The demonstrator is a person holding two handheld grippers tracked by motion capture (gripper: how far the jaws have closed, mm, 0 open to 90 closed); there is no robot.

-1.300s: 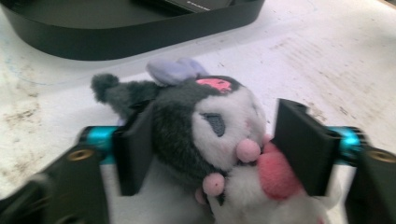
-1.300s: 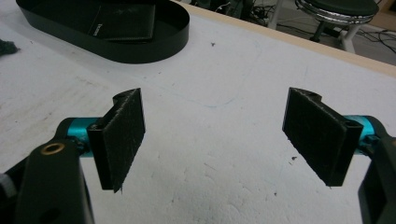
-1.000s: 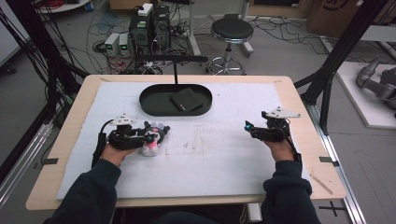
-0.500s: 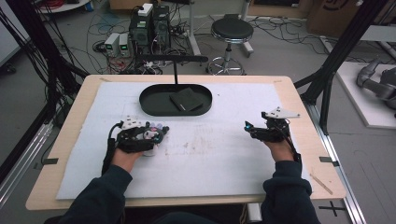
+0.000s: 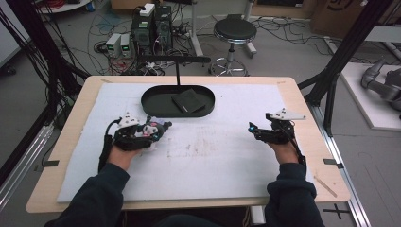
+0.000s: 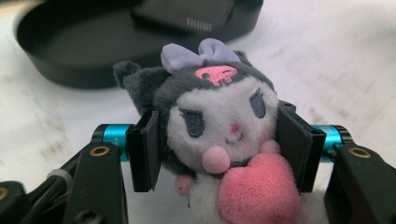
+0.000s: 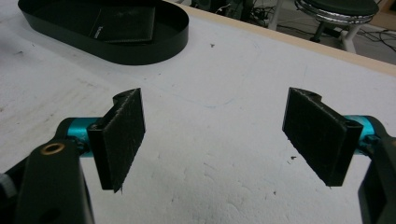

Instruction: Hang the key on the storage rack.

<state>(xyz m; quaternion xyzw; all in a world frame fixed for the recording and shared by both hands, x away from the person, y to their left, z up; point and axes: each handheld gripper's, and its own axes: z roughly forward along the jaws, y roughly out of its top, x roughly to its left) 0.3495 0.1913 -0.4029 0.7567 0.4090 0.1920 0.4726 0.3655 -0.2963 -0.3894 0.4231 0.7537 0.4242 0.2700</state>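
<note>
Two grippers sit over the white foam-covered wooden surface (image 5: 213, 165), one in each of our hands. L gripper (image 6: 219, 140) has its fingers (image 6: 144, 149) pinching a small plush toy w/ dark grey hood, lilac bow, white face and pink heart (image 6: 219, 126); the pads press both sides of its head, face turned toward the camera, heart low at the front. From the high view the left gripper (image 5: 153, 132) and plush (image 5: 153, 130) are at the surface's left, just in front of the black oval tray (image 5: 153, 106), not touching it. We can't tell if the toy rests on the foam or is lifted slightly.

R gripper (image 7: 215, 135) has fingers (image 7: 123, 135) spread wide apart, nothing between them, only bare foam below. In the high view it (image 5: 257, 130) sits at the right side, well apart from the plush, pointing left toward centre.

Tray lies at the far middle of the surface and holds a flat black rectangular wallet-like item (image 5: 188, 100), lying flat in its right half. Faint brownish smudges (image 5: 198, 144) mark the foam btw the two grippers.
</note>
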